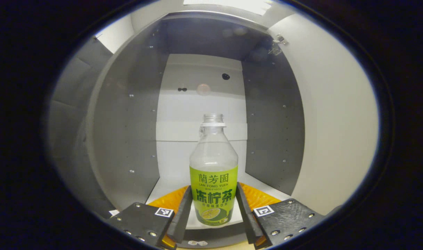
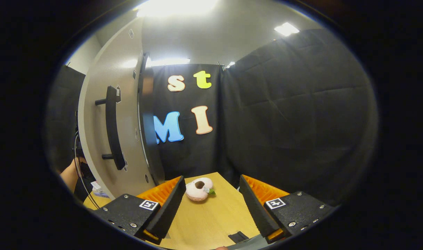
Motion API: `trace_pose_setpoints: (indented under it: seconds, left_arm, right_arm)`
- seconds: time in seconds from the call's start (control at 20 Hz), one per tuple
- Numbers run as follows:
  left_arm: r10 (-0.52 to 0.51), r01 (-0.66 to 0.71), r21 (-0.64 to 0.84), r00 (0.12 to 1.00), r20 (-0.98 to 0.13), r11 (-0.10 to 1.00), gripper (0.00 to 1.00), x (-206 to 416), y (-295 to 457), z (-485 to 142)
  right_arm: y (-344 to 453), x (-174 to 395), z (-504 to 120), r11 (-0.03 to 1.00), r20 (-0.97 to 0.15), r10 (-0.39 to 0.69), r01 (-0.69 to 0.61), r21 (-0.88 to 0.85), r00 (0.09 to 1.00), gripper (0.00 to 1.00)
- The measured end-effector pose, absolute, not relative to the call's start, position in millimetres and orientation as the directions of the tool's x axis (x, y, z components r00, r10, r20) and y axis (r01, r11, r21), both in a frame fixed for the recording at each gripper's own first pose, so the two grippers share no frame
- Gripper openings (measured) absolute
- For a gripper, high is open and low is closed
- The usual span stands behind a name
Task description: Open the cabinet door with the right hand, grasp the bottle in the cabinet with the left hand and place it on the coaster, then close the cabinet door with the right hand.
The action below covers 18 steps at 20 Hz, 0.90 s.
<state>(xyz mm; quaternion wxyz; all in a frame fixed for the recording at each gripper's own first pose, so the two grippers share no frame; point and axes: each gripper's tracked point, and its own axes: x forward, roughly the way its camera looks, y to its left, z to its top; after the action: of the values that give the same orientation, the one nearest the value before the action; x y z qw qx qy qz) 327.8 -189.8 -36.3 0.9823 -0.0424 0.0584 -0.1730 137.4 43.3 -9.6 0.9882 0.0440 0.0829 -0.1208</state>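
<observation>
While level, jaws astride bottle (image 1: pixel 213 173).

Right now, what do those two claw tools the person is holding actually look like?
Both look alike. The left gripper has two flat black fingers with ridged orange backs, set on black blocks with silver screws and a small square black-and-white marker each. The right gripper has the same build. A thin dark cable hangs beside a bare forearm.
</observation>
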Motion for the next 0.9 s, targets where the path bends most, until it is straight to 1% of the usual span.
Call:
trace_pose_setpoints:
  seconds: [0.05, 0.1, 0.2, 0.25, 0.3, 0.45, 0.5, 0.75, 0.8, 0.85, 0.9]
  left_arm:
    - [-0.338, 0.328, -0.105, 0.936, -0.098, 0.939, 0.72, 320, -185, -35]
    - [-0.331, 0.321, -0.105, 0.939, -0.096, 0.941, 0.68, 311, -181, -33]
    - [-0.312, 0.302, -0.102, 0.946, -0.090, 0.948, 0.68, 294, -170, -31]
    - [-0.304, 0.295, -0.102, 0.949, -0.084, 0.950, 0.72, 285, -164, -29]
    - [-0.296, 0.288, -0.102, 0.952, -0.081, 0.952, 0.68, 275, -158, -27]
    - [-0.265, 0.257, -0.103, 0.961, -0.081, 0.961, 0.68, 245, -138, -29]
    - [-0.258, 0.250, -0.103, 0.963, -0.080, 0.963, 0.72, 236, -132, -30]
    - [-0.224, 0.218, -0.079, 0.972, -0.066, 0.973, 0.72, 190, -106, -31]
    - [-0.221, 0.215, -0.078, 0.973, -0.068, 0.973, 0.68, 181, -103, -33]
    - [-0.217, 0.212, -0.080, 0.974, -0.068, 0.974, 0.68, 172, -99, -36]
    - [-0.217, 0.212, -0.082, 0.974, -0.069, 0.974, 0.73, 163, -96, -39]
  right_arm:
    - [45, 136, -9, 0.970, -0.174, -0.215, 0.231, 0.072, 0.961, 0.96]
    - [46, 132, -8, 0.973, -0.175, -0.199, 0.215, 0.078, 0.964, 0.96]
    - [48, 126, -8, 0.978, -0.177, -0.174, 0.191, 0.084, 0.969, 0.95]
    - [49, 123, -9, 0.980, -0.178, -0.161, 0.179, 0.085, 0.971, 0.95]
    - [50, 118, -8, 0.982, -0.180, -0.151, 0.168, 0.084, 0.972, 0.95]
    - [53, 107, -7, 0.986, -0.183, -0.119, 0.138, 0.098, 0.976, 0.95]
    - [54, 102, -6, 0.986, -0.181, -0.109, 0.129, 0.103, 0.977, 0.95]
    - [61, 87, -7, 0.990, -0.179, -0.071, 0.092, 0.110, 0.981, 0.95]
    - [63, 84, -7, 0.990, -0.178, -0.063, 0.084, 0.114, 0.982, 0.95]
    - [66, 83, -6, 0.990, -0.174, -0.053, 0.075, 0.120, 0.983, 0.95]
    - [68, 81, -6, 0.990, -0.171, -0.045, 0.067, 0.126, 0.984, 0.95]
